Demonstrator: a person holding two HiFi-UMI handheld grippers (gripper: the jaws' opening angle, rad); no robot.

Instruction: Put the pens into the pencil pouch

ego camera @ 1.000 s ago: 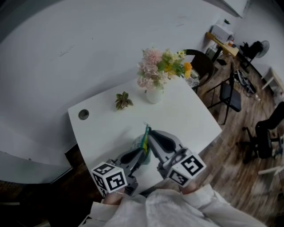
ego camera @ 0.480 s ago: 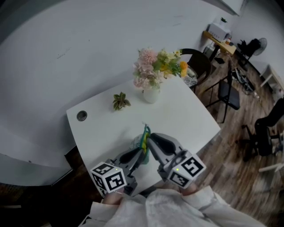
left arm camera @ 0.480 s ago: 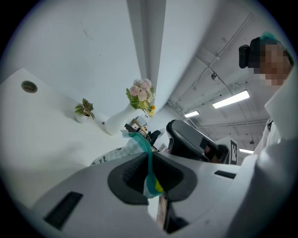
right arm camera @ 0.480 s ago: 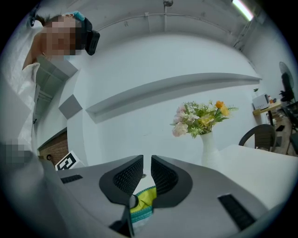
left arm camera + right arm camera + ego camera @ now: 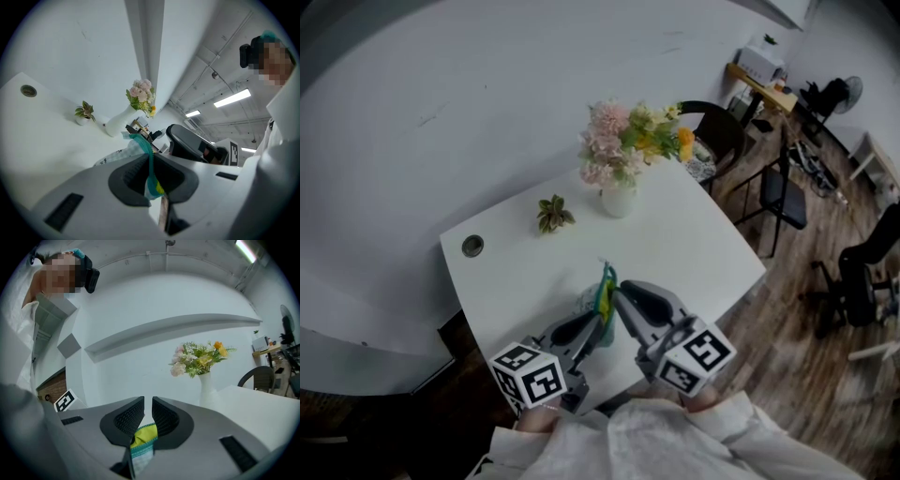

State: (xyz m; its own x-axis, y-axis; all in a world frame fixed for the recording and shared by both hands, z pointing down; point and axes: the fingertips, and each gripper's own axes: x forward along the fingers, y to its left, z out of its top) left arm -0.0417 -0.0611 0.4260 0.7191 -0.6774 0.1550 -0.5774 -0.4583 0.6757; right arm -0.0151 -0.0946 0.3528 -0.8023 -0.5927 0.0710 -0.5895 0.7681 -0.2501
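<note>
Barely anything has shifted: left claw (image 5: pixel 592 328) and right claw (image 5: pixel 623 309) stay pinched on the teal edge of the pencil pouch (image 5: pixel 605 289), at the near side of the worktop (image 5: pixel 694 244). No pens show, so loading seems unstarted.

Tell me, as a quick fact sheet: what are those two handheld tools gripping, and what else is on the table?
held item: pencil pouch with a teal zipper edge, upright between both tools
left gripper: fingers shut on the pouch
right gripper: fingers shut on the pouch
pens: none visible
table: white, with a round cable hole
also on it: vase of flowers, small potted plant
</note>
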